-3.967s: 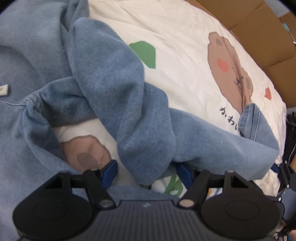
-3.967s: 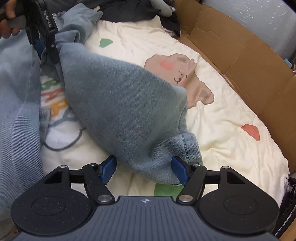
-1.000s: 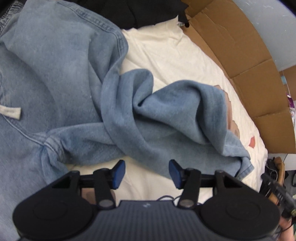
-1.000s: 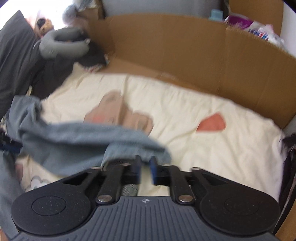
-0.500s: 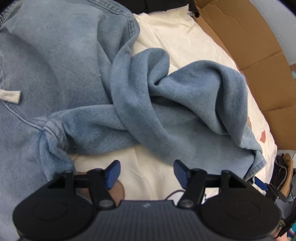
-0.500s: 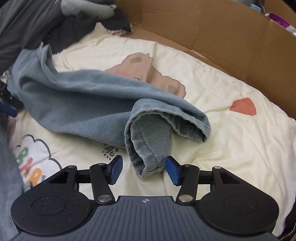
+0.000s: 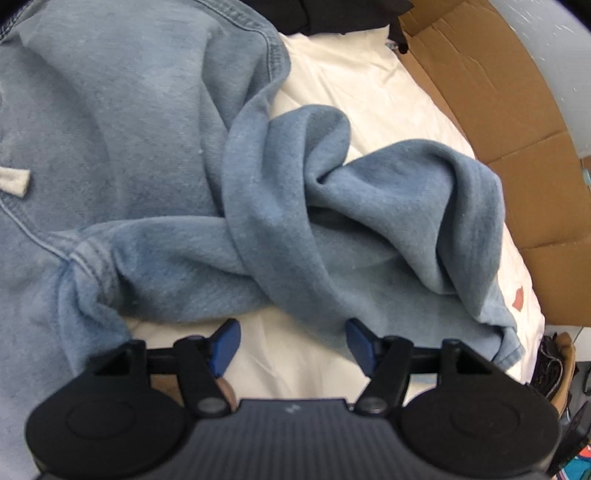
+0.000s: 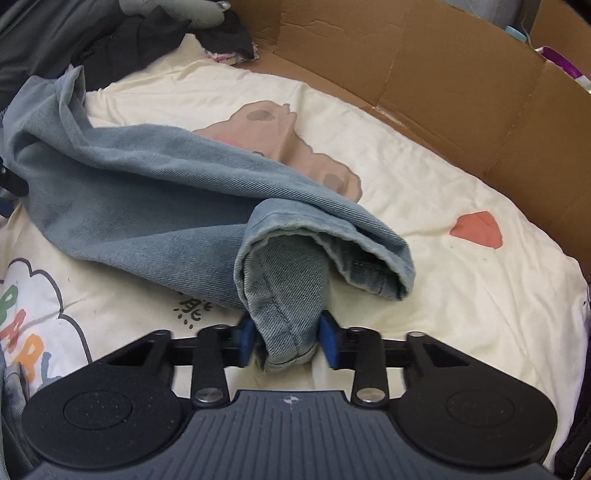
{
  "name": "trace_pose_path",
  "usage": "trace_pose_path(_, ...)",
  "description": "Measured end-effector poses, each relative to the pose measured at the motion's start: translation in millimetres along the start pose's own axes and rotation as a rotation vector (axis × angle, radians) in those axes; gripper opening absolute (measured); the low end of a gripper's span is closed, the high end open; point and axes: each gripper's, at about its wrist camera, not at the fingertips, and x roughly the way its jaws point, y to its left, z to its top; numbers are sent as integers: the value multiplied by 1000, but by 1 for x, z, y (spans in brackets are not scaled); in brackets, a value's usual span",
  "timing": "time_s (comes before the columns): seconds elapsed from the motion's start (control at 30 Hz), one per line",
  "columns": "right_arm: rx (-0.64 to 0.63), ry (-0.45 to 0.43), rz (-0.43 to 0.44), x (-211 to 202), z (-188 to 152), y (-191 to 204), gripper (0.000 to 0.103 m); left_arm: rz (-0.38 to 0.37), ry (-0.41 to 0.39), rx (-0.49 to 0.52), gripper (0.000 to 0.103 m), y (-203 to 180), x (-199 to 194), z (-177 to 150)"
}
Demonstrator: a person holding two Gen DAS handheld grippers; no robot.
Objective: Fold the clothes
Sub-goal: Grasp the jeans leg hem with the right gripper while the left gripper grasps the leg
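While right hand-held gripper [image 8: 288,341], just closing, clamps jeans cuff [image 8: 288,291], left hand-held gripper [image 7: 291,345] gapes before hoodie sleeve [image 7: 295,236].

Left wrist view: sweatshirt body [image 7: 110,122] fills left side, lying on the sheet [image 7: 354,99]; its sleeve [image 7: 369,229] runs right from the body, twisted and bunched over itself. Cardboard wall [image 7: 491,110] borders the sheet on the right. Right wrist view: sleeve cuff [image 8: 291,280] lies at near centre on the sheet, sleeve trailing back-left from it. Cardboard stands behind and right of the sheet; pile of clothes [image 8: 122,33] at far left corner.
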Motion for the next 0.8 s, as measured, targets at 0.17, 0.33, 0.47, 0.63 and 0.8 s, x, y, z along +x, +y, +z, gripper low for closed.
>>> trace_pose_path(0.17,47,-5,23,-13,4,-7,14,-55,-16,-8,35,0,-6,1)
trace_pose_path(0.33,103,-7,51,-44,3,-16,10,-84,-27,-7,21,-1,-17,3)
trace_pose_path(0.47,162,13,88,-69,-7,-21,9,-107,-50,-4,17,-1,-33,5)
trace_pose_path(0.63,252,66,145,-94,-28,-27,8,-139,-68,7,13,-4,-48,9)
trace_pose_path(0.8,292,105,207,-125,-45,-18,8,-173,-94,37,4,-19,-60,24)
